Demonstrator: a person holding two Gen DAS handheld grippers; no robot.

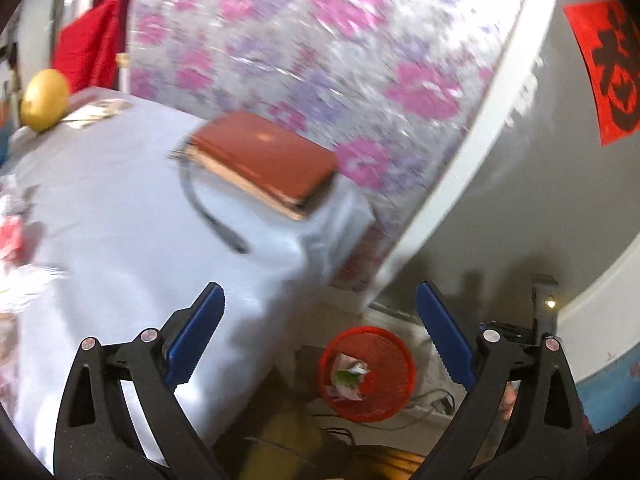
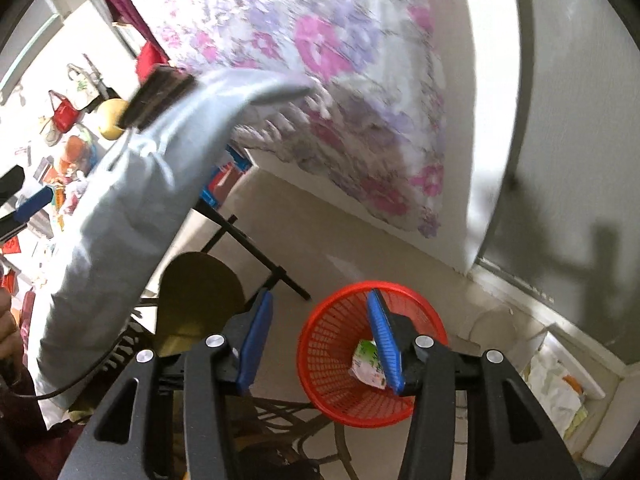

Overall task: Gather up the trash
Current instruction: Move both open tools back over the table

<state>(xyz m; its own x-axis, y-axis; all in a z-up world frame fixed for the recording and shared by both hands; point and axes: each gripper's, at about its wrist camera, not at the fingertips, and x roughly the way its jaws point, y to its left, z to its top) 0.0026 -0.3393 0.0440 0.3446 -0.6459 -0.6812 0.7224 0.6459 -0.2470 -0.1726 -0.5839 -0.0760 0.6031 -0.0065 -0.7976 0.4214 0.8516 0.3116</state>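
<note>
A red mesh basket (image 1: pixel 384 396) stands on the floor beside the table and holds crumpled wrappers (image 1: pixel 348 376). My left gripper (image 1: pixel 320 286) hangs high above it, jaws wide open and empty. In the right wrist view the same basket (image 2: pixel 340 400) lies right under my right gripper (image 2: pixel 320 300), which is partly open with nothing between its blue pads (image 2: pixel 256 344). A white and green wrapper (image 2: pixel 366 362) rests inside the basket, partly hidden by the right finger. More crumpled wrappers (image 1: pixel 12 236) lie at the table's left edge.
The table carries a grey cloth (image 1: pixel 120 208), a red-brown book (image 1: pixel 268 156) with a dark cable beside it, and a yellow fruit (image 1: pixel 44 100). A floral curtain (image 1: pixel 320 40) hangs behind. A chair (image 2: pixel 200 300) and table legs stand left of the basket. Cables lie on the floor.
</note>
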